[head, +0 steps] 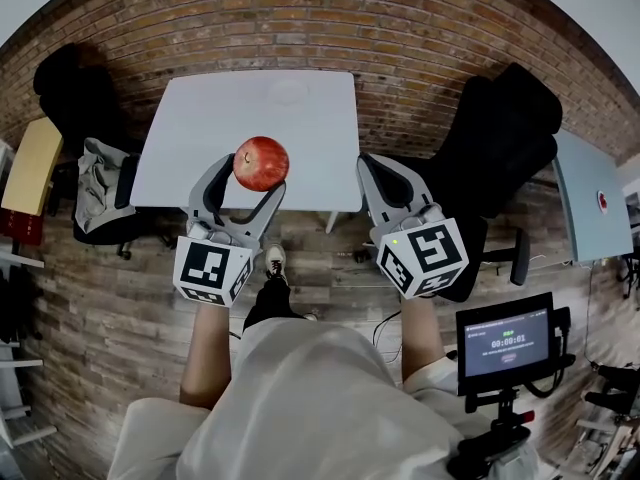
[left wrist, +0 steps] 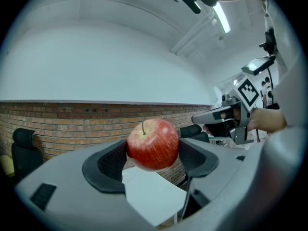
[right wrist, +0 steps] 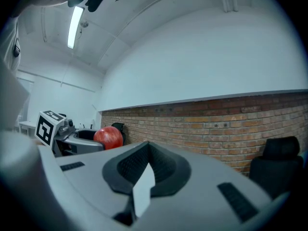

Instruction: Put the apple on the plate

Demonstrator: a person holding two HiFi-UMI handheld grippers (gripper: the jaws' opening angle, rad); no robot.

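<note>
Here, my left gripper (head: 248,176) holds the apple (head: 261,162) above the near part of the desk (head: 190,158), fingers (left wrist: 111,161) clamped on its sides. My right gripper (head: 378,178) is closed and empty. Risk: the round fruit slips in transit, or rolls off the far plate (head: 290,92) if dropped.

Red apple (head: 261,163), stem up, was held between the jaws of the left hand-held gripper (head: 254,176). White plate (head: 290,92) lay near the worktop's (head: 200,138) far edge.

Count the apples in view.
1: a red apple gripped between the jaws of the left gripper, raised above the white table. No others are visible.
</note>
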